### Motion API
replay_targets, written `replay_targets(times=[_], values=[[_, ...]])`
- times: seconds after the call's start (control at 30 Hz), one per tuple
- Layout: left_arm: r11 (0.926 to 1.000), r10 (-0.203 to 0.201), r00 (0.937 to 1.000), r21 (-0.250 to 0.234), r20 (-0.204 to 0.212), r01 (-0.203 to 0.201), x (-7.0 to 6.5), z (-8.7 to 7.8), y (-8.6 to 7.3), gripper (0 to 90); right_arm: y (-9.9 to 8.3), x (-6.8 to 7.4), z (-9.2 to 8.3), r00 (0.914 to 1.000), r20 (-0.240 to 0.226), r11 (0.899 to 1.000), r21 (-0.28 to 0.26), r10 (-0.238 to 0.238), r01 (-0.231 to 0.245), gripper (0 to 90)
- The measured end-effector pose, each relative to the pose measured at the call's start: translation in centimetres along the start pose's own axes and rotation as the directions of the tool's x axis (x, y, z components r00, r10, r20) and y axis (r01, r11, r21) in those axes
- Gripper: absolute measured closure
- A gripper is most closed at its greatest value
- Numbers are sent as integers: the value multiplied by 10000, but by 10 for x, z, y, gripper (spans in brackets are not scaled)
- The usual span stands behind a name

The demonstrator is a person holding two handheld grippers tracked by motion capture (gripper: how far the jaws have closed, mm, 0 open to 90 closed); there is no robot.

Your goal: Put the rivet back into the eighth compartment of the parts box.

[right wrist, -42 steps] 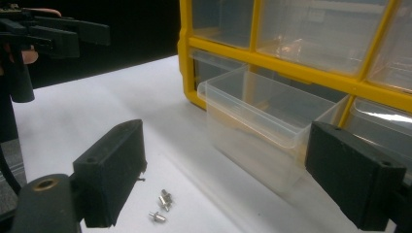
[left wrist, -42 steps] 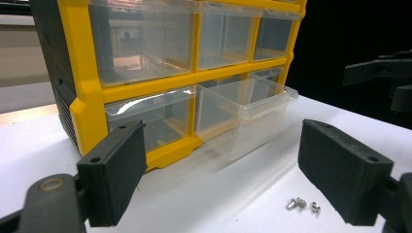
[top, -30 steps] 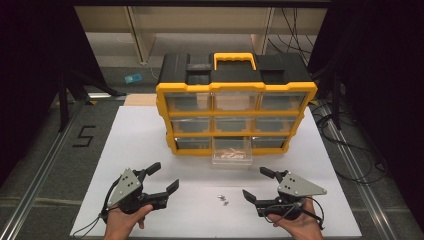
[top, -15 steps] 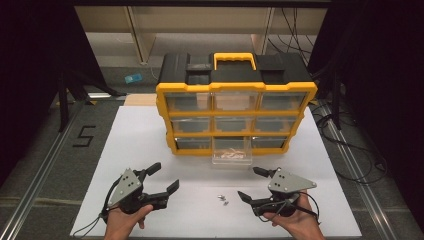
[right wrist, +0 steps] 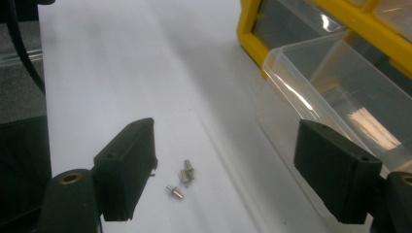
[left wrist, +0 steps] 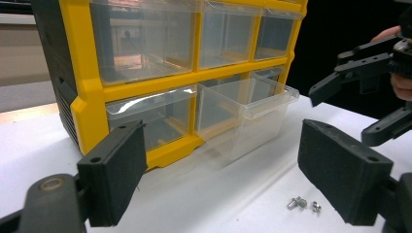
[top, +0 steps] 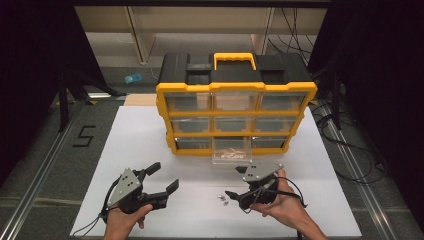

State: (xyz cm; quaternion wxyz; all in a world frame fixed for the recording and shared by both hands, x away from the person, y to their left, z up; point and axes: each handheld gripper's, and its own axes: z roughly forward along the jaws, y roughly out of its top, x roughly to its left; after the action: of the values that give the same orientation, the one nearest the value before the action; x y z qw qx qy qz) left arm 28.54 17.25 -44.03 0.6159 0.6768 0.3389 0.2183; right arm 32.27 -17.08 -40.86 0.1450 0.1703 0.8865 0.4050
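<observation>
Now the right gripper hangs low over the white worktop near its front edge, right of the middle, with its jaws aimed at a small cluster of screws lying loose on the bare surface. In the right gripper view those screws sit between the two black pads, nearer the left one, with clear space on both sides; nothing presses on them. The jaws have just been closing a little but stand wide, with only the screws lying on the sheet beneath the gap.

Just behind the screws, toward the middle of the worktop, stands a yellow and black organizer with rows of clear drawers. Its bottom middle drawer is pulled out toward the front edge and has small pale parts in it, too small to tell apart. In the right gripper view this drawer's clear wall lies just beside the right pad.

Off toward the front left corner, the left gripper rests in the person's left hand, its jaws spread wide and empty, pointed toward the organizer. In the left gripper view the screws lie on the sheet close to the right pad.
</observation>
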Motion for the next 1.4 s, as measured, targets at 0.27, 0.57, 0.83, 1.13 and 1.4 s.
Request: replay_targets(times=[0.27, 0.57, 0.83, 1.13, 1.4], values=[[10000, 10, 10000, -7, -12, -10, 0, 0, 0, 179, 9, 1, 25, 9975, -508, 9919, 1147, -485, 541, 302], [10000, 14, 10000, -6, -3, -14, 0, 0, 0, 179, 9, -1, 46, 9930, -922, 9694, 2269, -744, 937, 377], [10000, 21, 10000, -5, -6, -21, 0, 0, 0, 179, 6, -6, 65, 9880, -1145, 9435, 3029, -1036, 1341, 410], [10000, 35, 10000, 5, 4, -35, 0, -1, 0, 180, 4, -12, 79, 9847, -1466, 9237, 3561, -944, 1415, 454], [10000, 9, 10000, 1, -2, -9, 0, 0, 0, 180, 3, -14, 86, 9822, -1658, 9044, 4001, -877, 1483, 482]])
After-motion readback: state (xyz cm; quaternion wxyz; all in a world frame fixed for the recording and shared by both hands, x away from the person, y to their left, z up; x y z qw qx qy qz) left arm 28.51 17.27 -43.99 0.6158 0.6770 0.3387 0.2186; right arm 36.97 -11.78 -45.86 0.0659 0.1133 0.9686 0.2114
